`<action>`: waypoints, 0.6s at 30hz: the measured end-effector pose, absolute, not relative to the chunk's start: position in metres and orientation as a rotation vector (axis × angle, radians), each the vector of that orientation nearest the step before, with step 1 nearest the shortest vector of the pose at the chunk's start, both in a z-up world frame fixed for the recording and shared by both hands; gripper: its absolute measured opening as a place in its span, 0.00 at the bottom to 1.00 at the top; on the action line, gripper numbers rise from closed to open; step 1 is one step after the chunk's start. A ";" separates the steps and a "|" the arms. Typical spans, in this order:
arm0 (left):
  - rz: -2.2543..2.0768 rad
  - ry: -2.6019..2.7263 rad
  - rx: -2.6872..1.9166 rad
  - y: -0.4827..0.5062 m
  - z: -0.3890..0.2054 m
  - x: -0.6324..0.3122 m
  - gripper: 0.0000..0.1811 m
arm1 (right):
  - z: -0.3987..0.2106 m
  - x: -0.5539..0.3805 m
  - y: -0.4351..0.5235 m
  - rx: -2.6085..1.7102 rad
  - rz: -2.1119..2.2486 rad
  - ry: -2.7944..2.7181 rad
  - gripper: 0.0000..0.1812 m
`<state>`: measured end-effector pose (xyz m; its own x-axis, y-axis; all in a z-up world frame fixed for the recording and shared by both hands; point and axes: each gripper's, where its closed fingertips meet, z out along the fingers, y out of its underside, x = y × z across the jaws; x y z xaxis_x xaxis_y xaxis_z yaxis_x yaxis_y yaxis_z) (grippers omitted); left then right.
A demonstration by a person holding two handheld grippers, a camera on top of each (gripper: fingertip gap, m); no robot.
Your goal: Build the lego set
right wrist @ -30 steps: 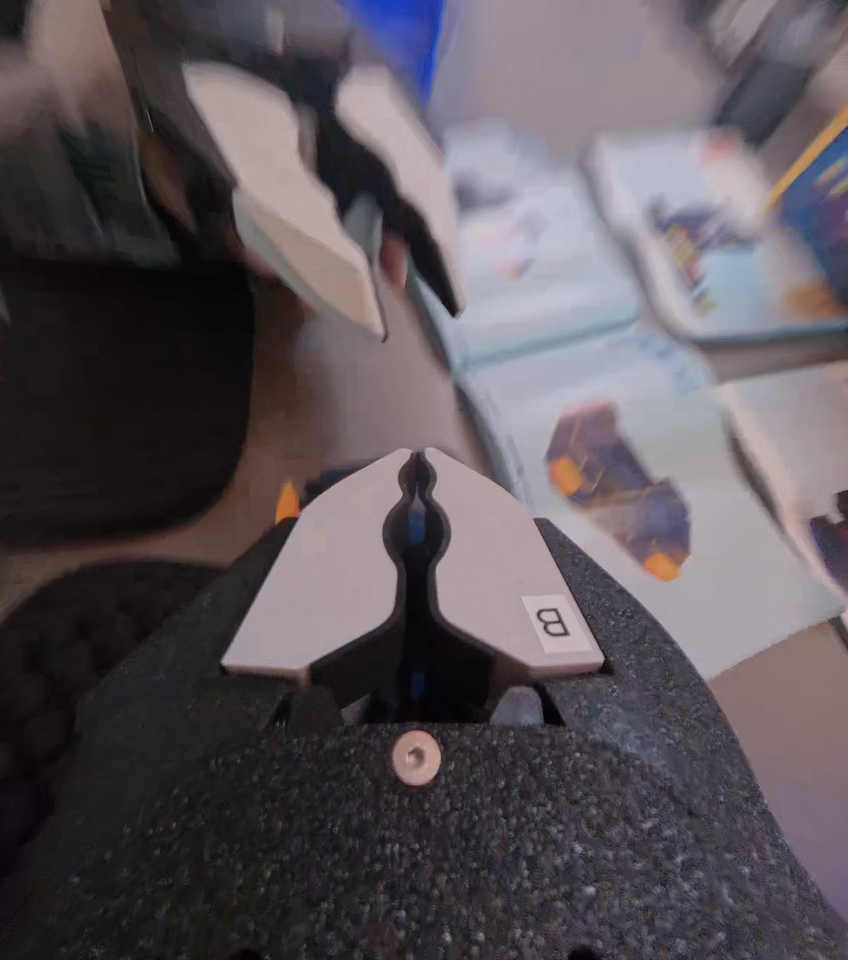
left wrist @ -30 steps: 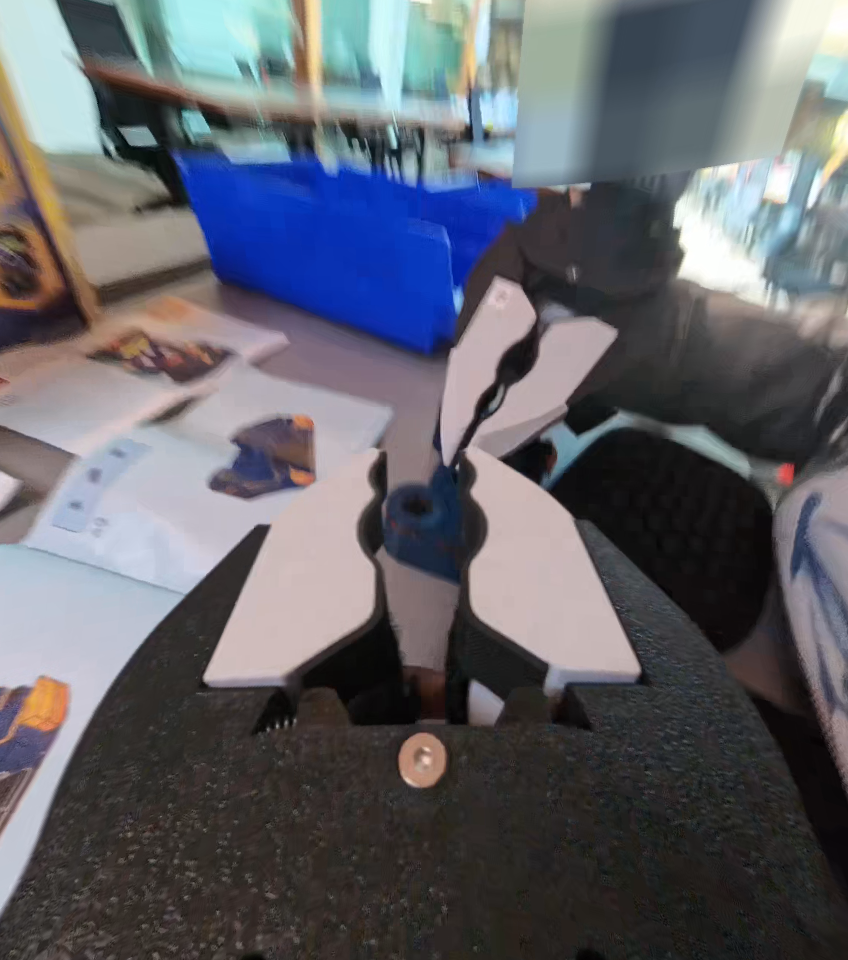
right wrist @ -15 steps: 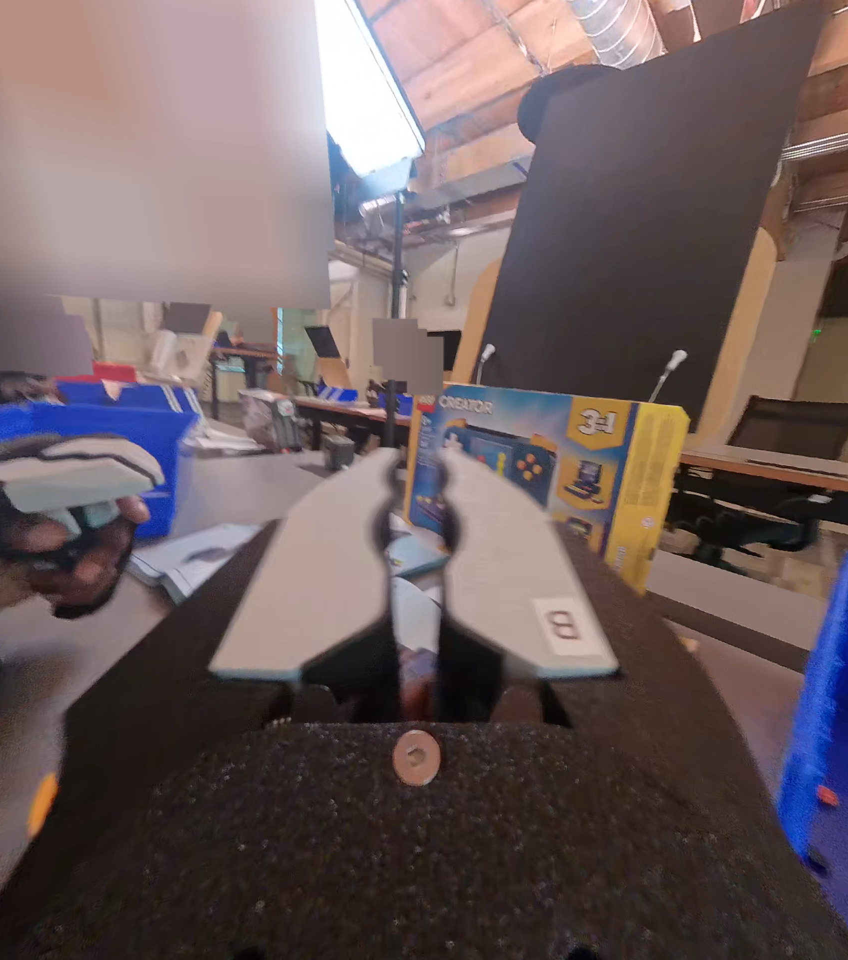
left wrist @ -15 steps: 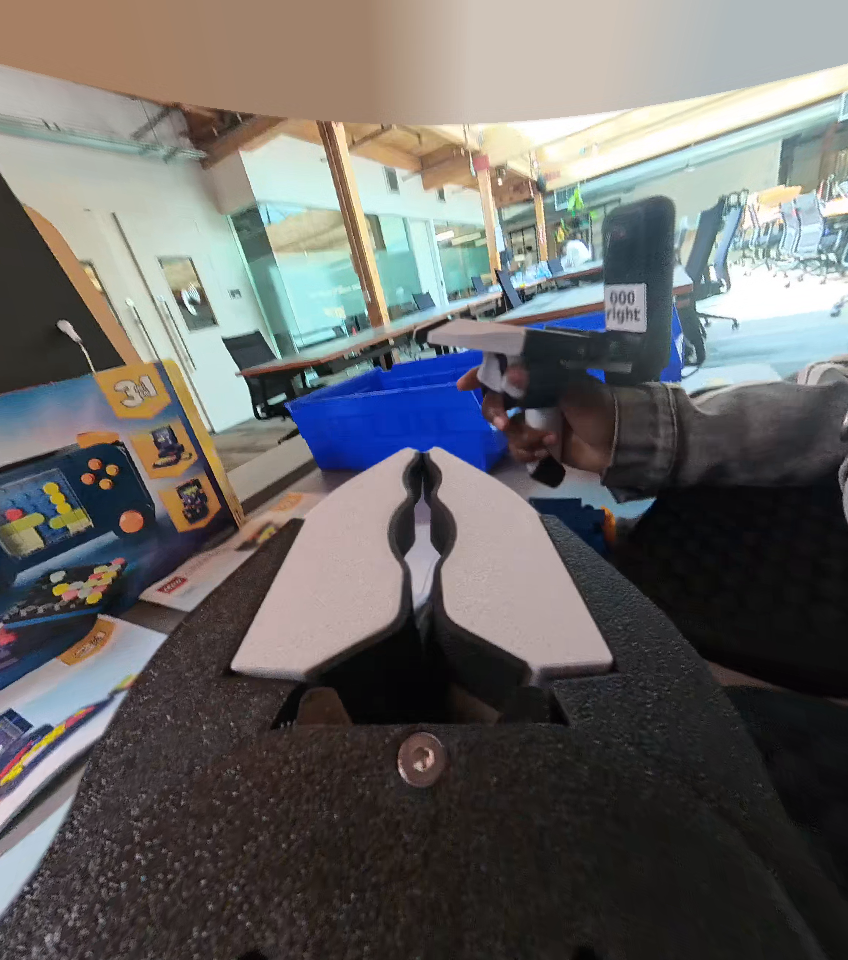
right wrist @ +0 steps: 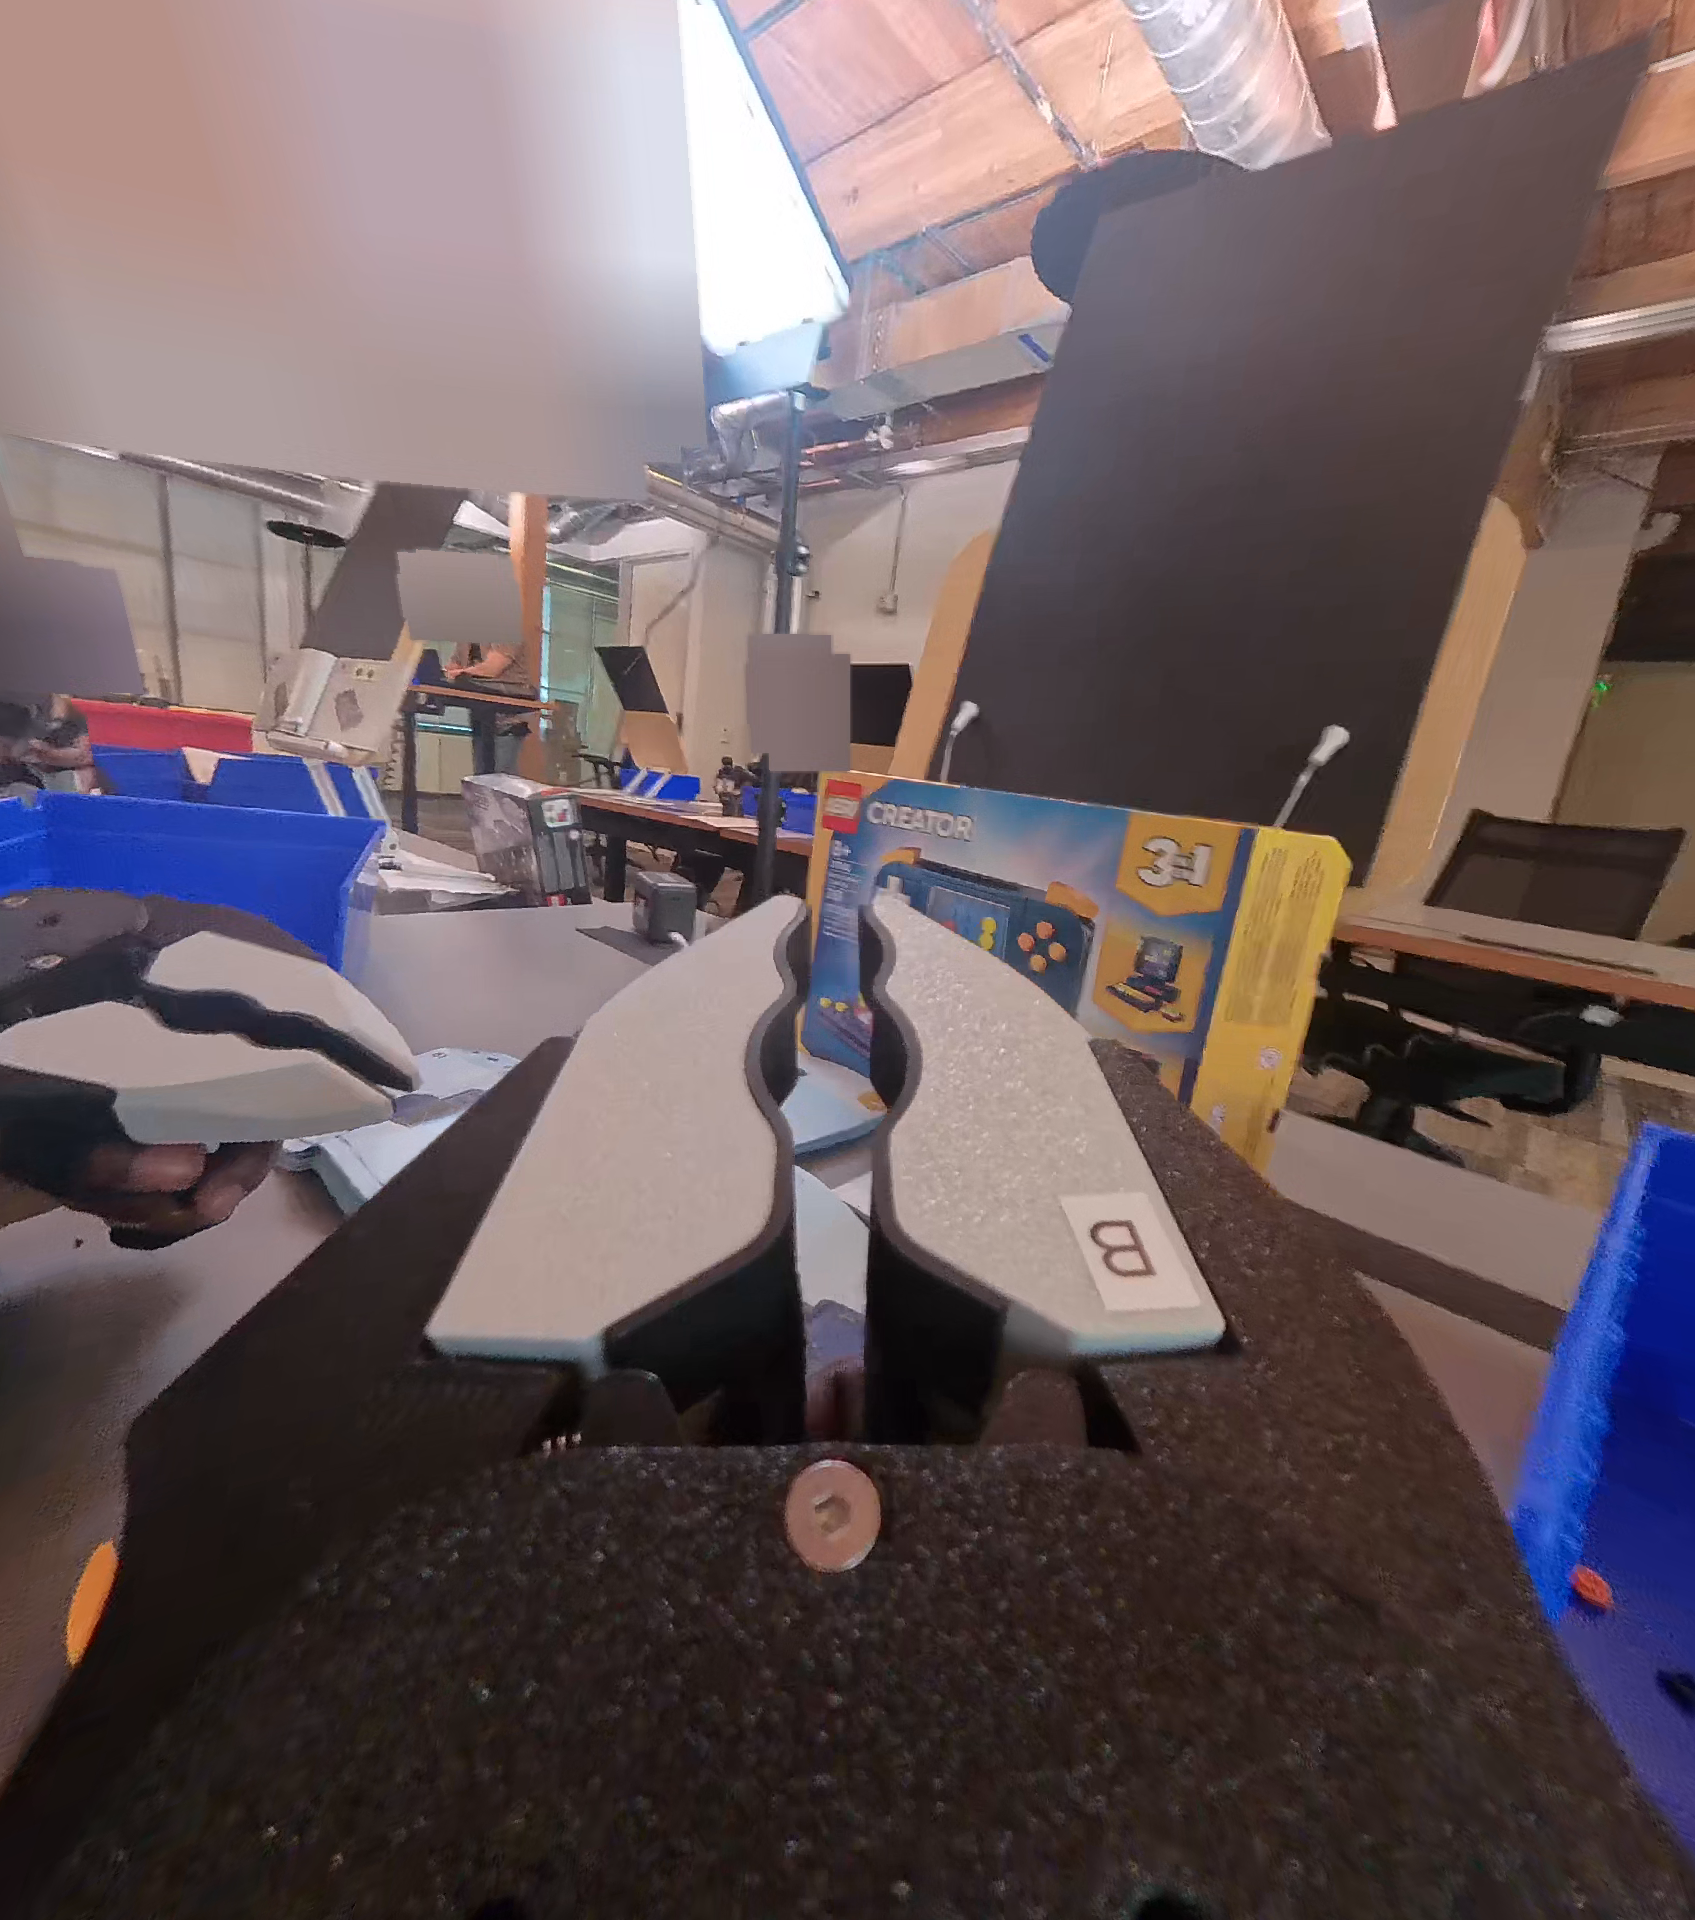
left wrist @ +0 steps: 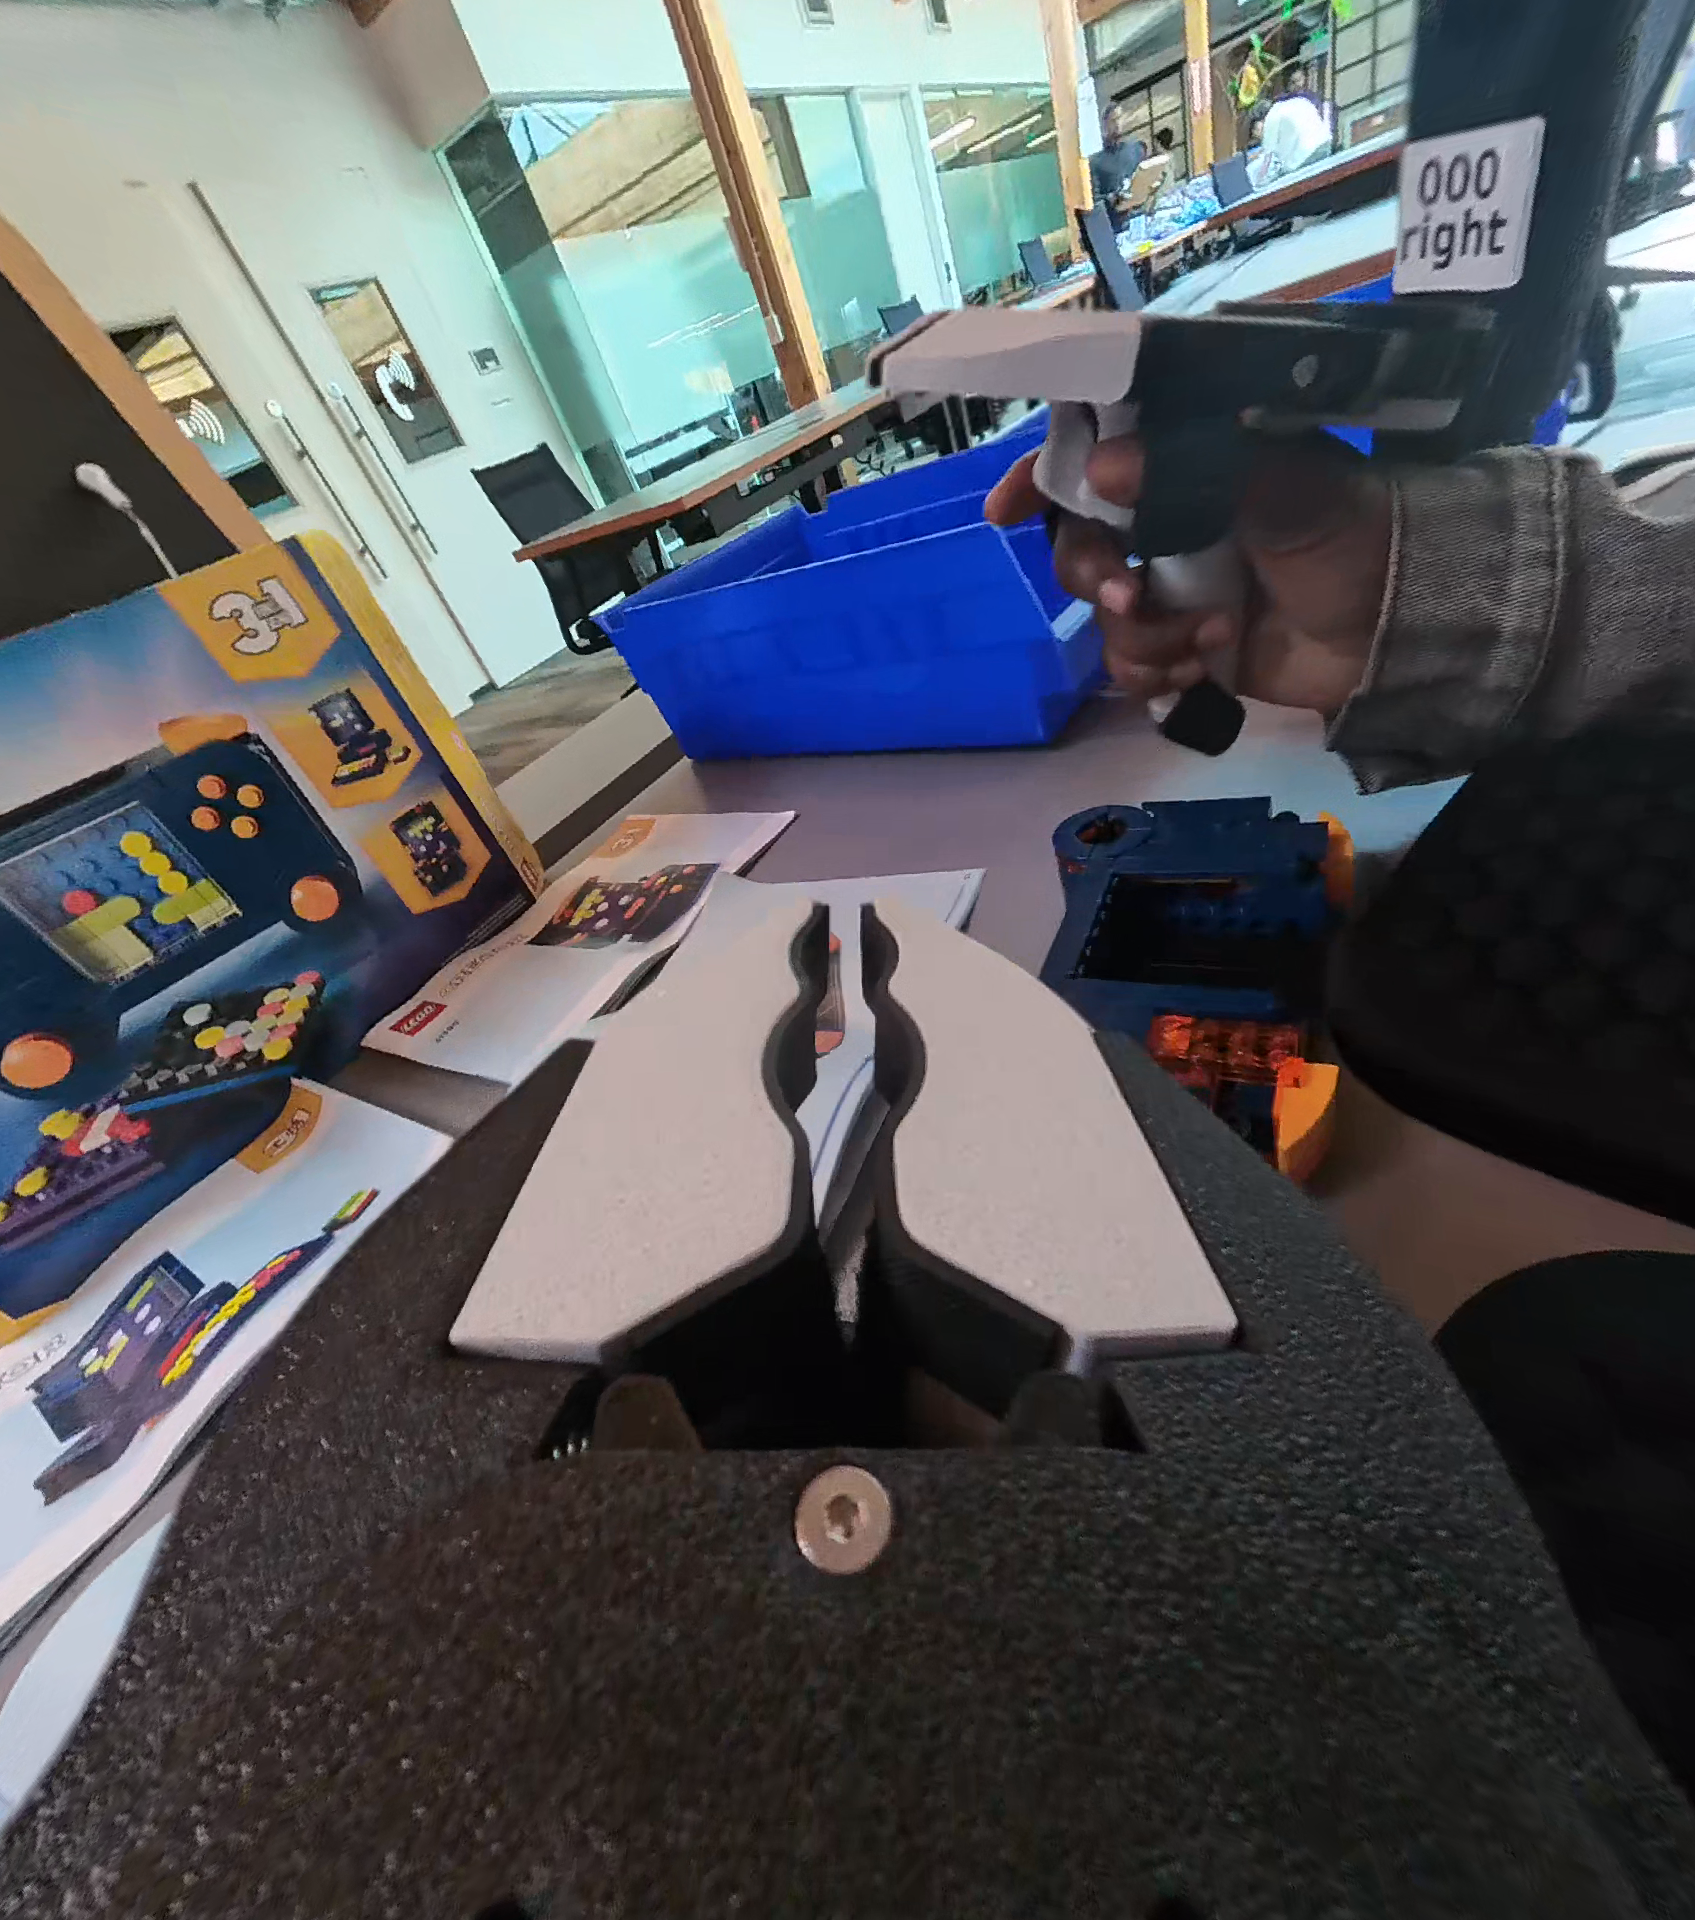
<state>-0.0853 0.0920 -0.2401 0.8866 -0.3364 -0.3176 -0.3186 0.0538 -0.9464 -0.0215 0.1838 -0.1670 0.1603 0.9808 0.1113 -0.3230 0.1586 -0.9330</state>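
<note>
Here the dark-blue lego build with orange bricks (left wrist: 1201, 935) sits on the grey tabletop (left wrist: 905, 810), just right of and slightly ahead of the left claw (left wrist: 845, 914), apart from its tips. The build's right edge meets a dark padded surface beside it. The left claw's grey fingers stand almost together, a thin slit between them, with nothing pinched. Under and ahead of that claw lie the open white instruction booklets (left wrist: 614, 935), their edges overlapping. To its left stands the blue and yellow cardboard set box (left wrist: 147, 883), upright and angled.

Above the build, raised clear of the tabletop, a hand holds the right claw (left wrist: 884, 364), seen edge-on there. In its own view the right claw (right wrist: 832, 914) shows a narrow gap between its fingers and holds nothing. The set box (right wrist: 1082, 935) stands straight ahead of it, well apart. The left claw (right wrist: 386, 1081) hangs off to its left. A blue plastic bin (left wrist: 853, 623) sits beyond the build, and another blue plastic bin (right wrist: 1674, 1351) with small loose pieces lies at the right claw's right. Bare tabletop lies between the build and the far bin.
</note>
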 end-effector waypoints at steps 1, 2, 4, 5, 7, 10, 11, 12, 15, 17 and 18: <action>-0.015 0.518 -1.537 0.092 -0.239 -0.088 0.03 | -0.164 -0.019 0.187 -0.956 1.148 -0.912 0.06; -0.018 0.505 -1.532 0.092 -0.238 -0.090 0.03 | -0.161 -0.014 0.189 -0.984 1.154 -0.919 0.10; -0.017 0.492 -1.534 0.091 -0.238 -0.093 0.03 | -0.161 -0.004 0.200 -1.090 1.105 -0.959 0.24; -0.005 0.493 -1.541 0.092 -0.239 -0.094 0.04 | -0.167 0.003 0.207 -1.158 1.049 -0.996 0.30; 0.016 0.500 -1.557 0.093 -0.242 -0.095 0.05 | -0.185 0.022 0.225 -1.313 0.922 -1.077 0.37; 0.024 0.518 -1.577 0.094 -0.247 -0.093 0.05 | -0.222 0.055 0.248 -1.588 0.771 -1.169 0.39; 0.029 0.525 -1.585 0.095 -0.249 -0.093 0.05 | -0.234 0.063 0.252 -1.654 0.749 -1.188 0.39; 0.036 0.530 -1.595 0.096 -0.252 -0.094 0.05 | -0.244 0.068 0.255 -1.701 0.716 -1.200 0.39; 0.055 0.528 -1.636 0.099 -0.260 -0.099 0.05 | -0.262 0.067 0.261 -1.702 0.596 -1.257 0.37; 0.068 0.508 -1.650 0.100 -0.262 -0.104 0.06 | -0.267 0.061 0.269 -1.694 0.532 -1.261 0.35; 0.071 0.496 -1.646 0.099 -0.261 -0.106 0.05 | -0.269 0.058 0.273 -1.702 0.522 -1.261 0.34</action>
